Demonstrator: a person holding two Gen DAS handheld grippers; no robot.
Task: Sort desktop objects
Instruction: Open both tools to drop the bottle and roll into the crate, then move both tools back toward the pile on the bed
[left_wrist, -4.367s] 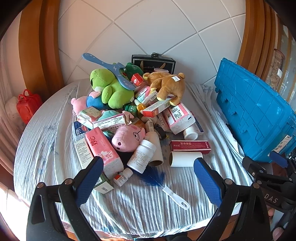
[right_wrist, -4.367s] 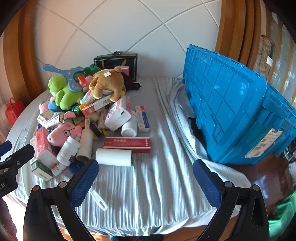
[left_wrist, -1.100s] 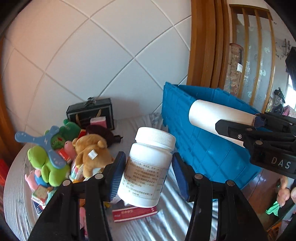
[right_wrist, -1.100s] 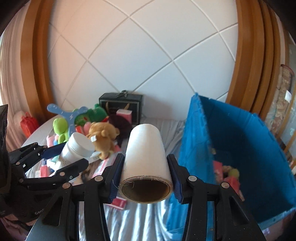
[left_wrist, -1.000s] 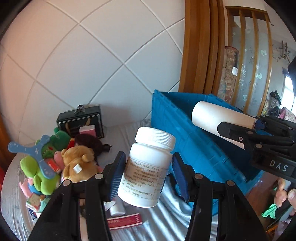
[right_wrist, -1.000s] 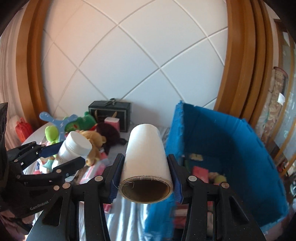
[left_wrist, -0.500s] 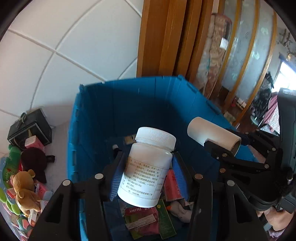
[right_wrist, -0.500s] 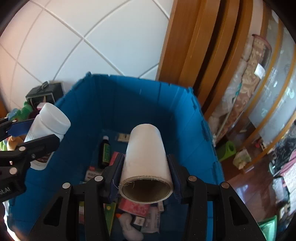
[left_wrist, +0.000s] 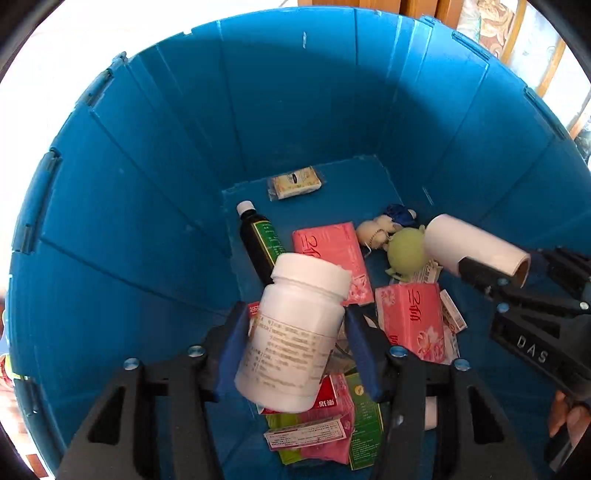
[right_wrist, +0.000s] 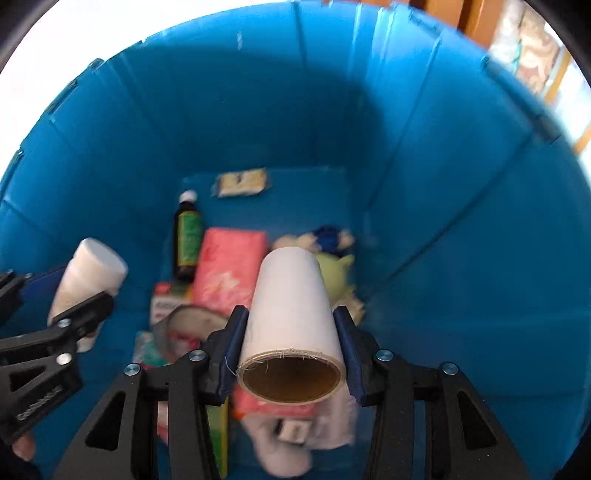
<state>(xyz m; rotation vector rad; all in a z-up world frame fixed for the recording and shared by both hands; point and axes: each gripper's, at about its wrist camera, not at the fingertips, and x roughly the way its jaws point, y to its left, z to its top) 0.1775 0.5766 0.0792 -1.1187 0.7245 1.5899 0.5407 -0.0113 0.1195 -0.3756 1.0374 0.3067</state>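
Note:
My left gripper is shut on a white pill bottle and holds it inside the blue crate, above the things on its floor. My right gripper is shut on a white paper roll with a brown core, also held inside the crate. The roll shows at the right of the left wrist view. The bottle shows at the left of the right wrist view.
On the crate floor lie a dark syrup bottle, pink tissue packs, a green plush, a small white packet and several medicine boxes. The crate walls rise on all sides.
Both grippers have moved down into the blue crate with their loads. The table and toy pile have passed out of view.

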